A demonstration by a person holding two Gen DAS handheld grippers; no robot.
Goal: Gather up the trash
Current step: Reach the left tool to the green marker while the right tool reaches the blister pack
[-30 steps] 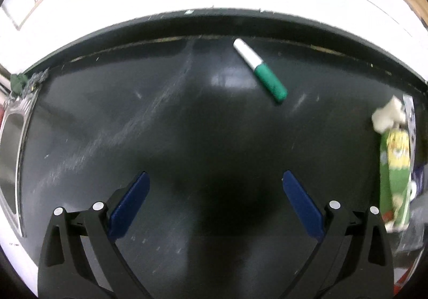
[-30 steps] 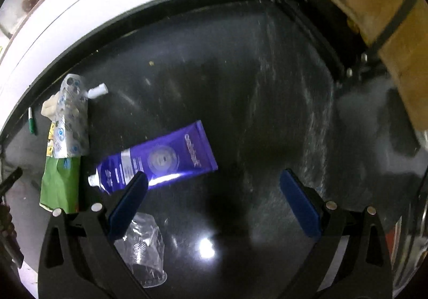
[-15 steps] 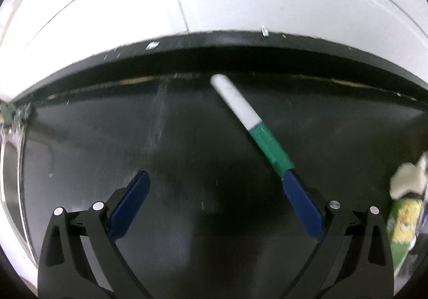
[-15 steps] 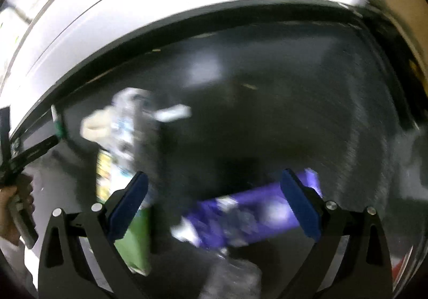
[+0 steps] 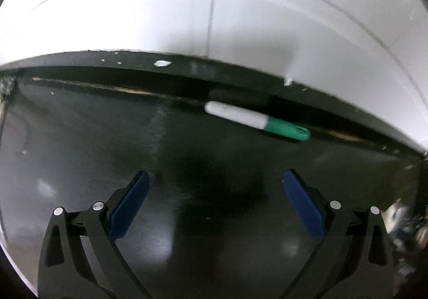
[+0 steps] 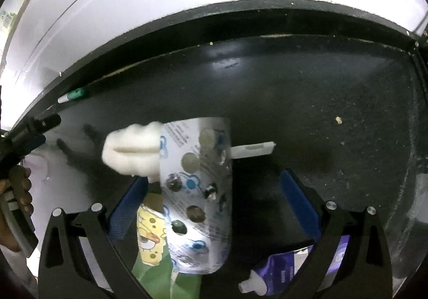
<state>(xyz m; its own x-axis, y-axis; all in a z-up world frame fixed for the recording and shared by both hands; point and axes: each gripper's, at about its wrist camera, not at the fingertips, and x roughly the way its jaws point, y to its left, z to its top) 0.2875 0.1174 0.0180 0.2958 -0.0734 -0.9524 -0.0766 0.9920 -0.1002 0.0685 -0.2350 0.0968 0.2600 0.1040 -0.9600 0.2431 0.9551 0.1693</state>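
Count on the worktop (image 6: 307,90): 1 marker (image 5: 256,120), white barrel with green cap. 1 white foam piece (image 6: 131,149). 1 blue-and-white printed pouch (image 6: 198,192). 1 green cartoon-print wrapper (image 6: 155,251). 1 purple tube (image 6: 281,275), white cap. 1 small white strip (image 6: 252,150). 6 items total.

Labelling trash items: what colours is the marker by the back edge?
White barrel, green cap on the marker; clearest in the left wrist view.

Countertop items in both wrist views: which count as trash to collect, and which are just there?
Trash to collect:
green-capped marker
white foam piece
blister pack
cartoon wrapper
purple tube
white strip

Just there:
countertop
tiled wall
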